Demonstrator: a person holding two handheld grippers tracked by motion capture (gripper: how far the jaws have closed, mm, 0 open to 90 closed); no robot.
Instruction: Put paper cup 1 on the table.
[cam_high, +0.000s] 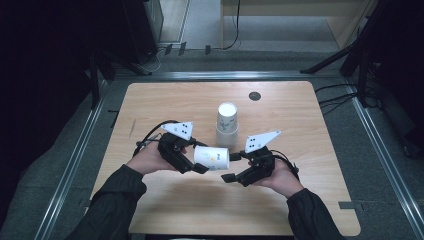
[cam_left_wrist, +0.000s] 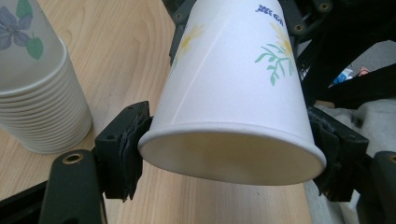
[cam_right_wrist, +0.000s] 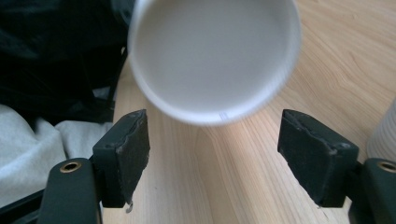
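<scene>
The paper cup (cam_high: 212, 157) lies on its side in the air above the near middle of the table (cam_high: 300, 107), between the two grippers, its long axis running across from the person's left to right. The left gripper (cam_high: 199, 166) has it: in the left gripper view the padded jaws press on either side of the cup's narrow bottom end (cam_left_wrist: 232, 156), with the recessed base facing that camera. The wide open mouth (cam_right_wrist: 214, 58) points toward the right gripper (cam_high: 231, 167), whose jaws stand spread apart with nothing between the pads; the rim floats just ahead of and slightly above them, untouched. So the left hand (cam_high: 149, 159) is the one carrying, and the right hand (cam_high: 280, 177) is free just past the mouth end. The cup is thin white paper with a rolled lip, a smooth tapered wall, and a printed sprig of yellow flowers and green leaves. Behind it, toward the centre of the table, a stack of nested paper cups (cam_high: 227, 125) stands upright, mouth up, its ribbed tier of rims plain in the left gripper view. The table is pale wood-grain laminate with rounded corners.
</scene>
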